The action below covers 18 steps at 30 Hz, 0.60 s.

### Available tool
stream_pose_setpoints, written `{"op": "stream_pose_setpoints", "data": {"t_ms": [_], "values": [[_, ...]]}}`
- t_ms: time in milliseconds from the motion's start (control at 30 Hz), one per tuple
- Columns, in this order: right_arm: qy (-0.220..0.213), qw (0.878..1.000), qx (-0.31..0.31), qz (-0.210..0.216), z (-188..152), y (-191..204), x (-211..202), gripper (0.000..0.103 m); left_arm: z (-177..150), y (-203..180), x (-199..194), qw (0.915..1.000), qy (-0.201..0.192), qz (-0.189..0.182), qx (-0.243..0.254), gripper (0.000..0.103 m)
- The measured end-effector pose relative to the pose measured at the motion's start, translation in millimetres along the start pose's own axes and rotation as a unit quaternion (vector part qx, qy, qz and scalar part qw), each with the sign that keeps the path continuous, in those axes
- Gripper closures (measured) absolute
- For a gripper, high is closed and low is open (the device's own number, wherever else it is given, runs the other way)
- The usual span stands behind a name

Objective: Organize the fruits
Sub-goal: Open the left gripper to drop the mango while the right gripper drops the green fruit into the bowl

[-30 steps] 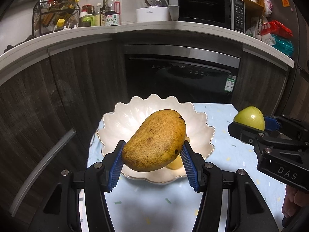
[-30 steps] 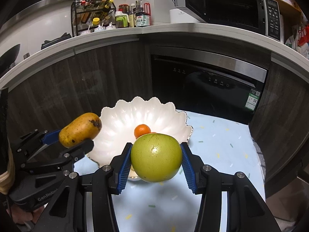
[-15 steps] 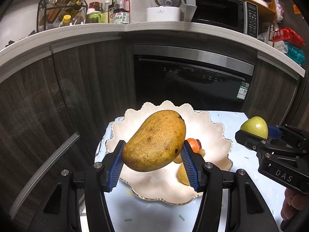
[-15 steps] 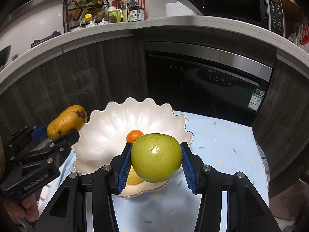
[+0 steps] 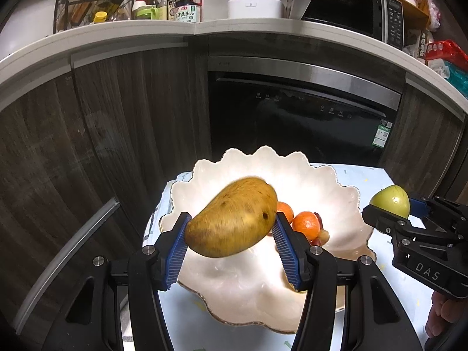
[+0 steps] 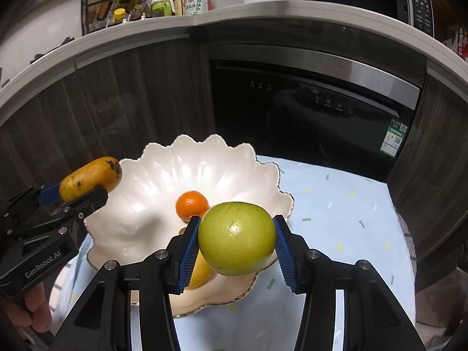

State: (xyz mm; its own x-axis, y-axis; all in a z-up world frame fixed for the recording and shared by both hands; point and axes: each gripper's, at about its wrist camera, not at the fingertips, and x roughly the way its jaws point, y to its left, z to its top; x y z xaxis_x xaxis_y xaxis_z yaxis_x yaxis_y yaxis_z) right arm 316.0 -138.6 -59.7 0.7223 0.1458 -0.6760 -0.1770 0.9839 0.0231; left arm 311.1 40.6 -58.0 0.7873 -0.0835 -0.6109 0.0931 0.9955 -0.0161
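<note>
My left gripper [image 5: 231, 234] is shut on a speckled yellow-brown mango [image 5: 231, 218], held tilted above the near left part of a white scalloped bowl [image 5: 307, 175]. My right gripper [image 6: 236, 241] is shut on a round green apple [image 6: 237, 238] over the bowl's [image 6: 163, 175] near right rim. In the bowl lie small oranges [image 5: 305, 223] and a yellow fruit [image 6: 200, 272], partly hidden by the held fruit. Each gripper shows in the other's view: the mango [image 6: 90, 178] at the left, the apple [image 5: 390, 200] at the right.
The bowl stands on a small table with a pale blue confetti-print cloth [image 6: 336, 204]. Behind it are dark wood cabinets and a black built-in oven [image 5: 292, 117]. The counter above carries bottles [image 5: 187, 3], a rice cooker and a microwave. A hand [image 6: 32, 307] holds the left gripper.
Both grippers have carried their fruit forward and slightly down, from the bowl's near side to above its inside. More of the oranges in the bowl shows.
</note>
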Motion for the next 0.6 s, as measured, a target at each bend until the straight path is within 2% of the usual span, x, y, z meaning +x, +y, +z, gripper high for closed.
{"op": "stream_pose_setpoints", "data": {"t_ms": [67,133,167,233,400,533,600], "values": [[0.003,1.0,0.0,0.0,-0.3,-0.2,3.5,0.054,0.2,-0.1,4.4,1.0,0.002,0.0,0.001,0.051],[0.005,1.0,0.0,0.001,-0.7,0.2,7.0,0.054,0.4,-0.4,7.8,1.0,0.005,0.0,0.002,0.066],[0.008,1.0,0.001,0.001,-0.9,0.1,9.1,0.054,1.0,-0.8,9.6,1.0,0.008,-0.002,0.003,0.07],[0.015,1.0,0.004,0.002,-1.9,-0.2,12.9,0.054,1.9,-0.4,12.1,0.9999,0.01,-0.003,0.002,0.07],[0.029,0.999,0.018,0.002,-5.7,-3.9,18.5,0.053,1.9,-3.3,12.7,0.9999,0.01,0.0,0.008,0.052],[0.014,1.0,0.023,-0.005,-5.8,-5.4,12.5,0.033,1.1,-4.3,9.0,0.9999,0.006,0.003,0.01,0.039],[0.007,1.0,0.025,-0.009,-4.1,-6.3,9.2,0.027,0.7,-4.8,7.2,0.9999,0.005,0.004,0.01,0.034]]}}
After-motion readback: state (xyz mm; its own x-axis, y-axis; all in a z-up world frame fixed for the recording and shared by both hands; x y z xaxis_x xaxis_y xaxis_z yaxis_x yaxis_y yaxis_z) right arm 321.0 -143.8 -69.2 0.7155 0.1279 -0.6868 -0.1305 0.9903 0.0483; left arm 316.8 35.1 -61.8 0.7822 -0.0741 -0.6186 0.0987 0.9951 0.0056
